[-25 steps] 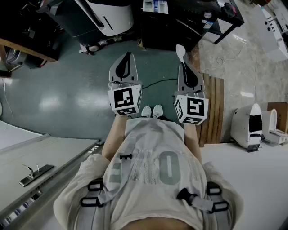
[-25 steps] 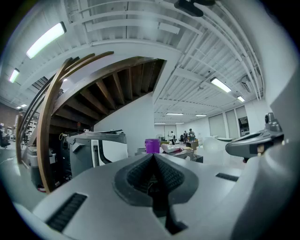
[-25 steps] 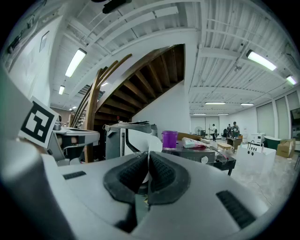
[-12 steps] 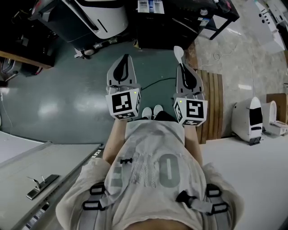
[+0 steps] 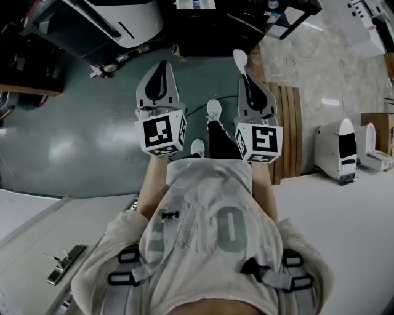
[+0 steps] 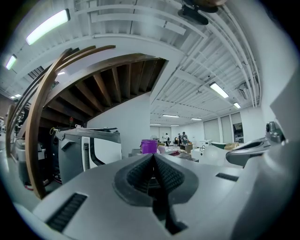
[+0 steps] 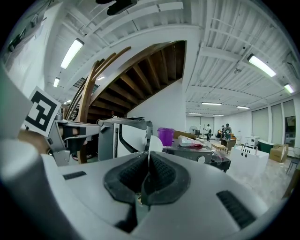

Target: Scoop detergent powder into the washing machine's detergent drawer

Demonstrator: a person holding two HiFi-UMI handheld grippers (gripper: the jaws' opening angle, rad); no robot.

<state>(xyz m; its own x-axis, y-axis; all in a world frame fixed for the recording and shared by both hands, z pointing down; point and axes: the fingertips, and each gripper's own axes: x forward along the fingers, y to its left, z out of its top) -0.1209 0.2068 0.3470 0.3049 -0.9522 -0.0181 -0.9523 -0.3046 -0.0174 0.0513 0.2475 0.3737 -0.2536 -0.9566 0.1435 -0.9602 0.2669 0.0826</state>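
Note:
In the head view I hold both grippers out in front of my chest, above a green floor. My right gripper (image 5: pixel 245 76) is shut on the handle of a white plastic spoon (image 5: pixel 240 59), whose bowl sticks out past the jaws. The spoon (image 7: pixel 153 143) rises just above the closed pads of the right gripper (image 7: pixel 148 161). Nothing is in my left gripper (image 5: pixel 162 64), which is shut with its pads pressed together (image 6: pixel 153 161). Ahead stands a white and grey machine (image 7: pixel 123 137) (image 6: pixel 86 149) (image 5: pixel 117 18). A purple tub (image 7: pixel 165 136) (image 6: pixel 149 146) rests on a dark table.
Wooden slats (image 5: pixel 289 135) lie on the floor to the right, beside pale stone tiles. White appliances (image 5: pixel 341 151) stand at the right edge. A white counter with a metal handle (image 5: pixel 64 264) is at lower left. My white shoes (image 5: pixel 213 111) show between the grippers.
I have walked forward: the floor and machines slid down and left in view, and one foot has swung ahead. Both grippers stay shut, the spoon still in the right one.

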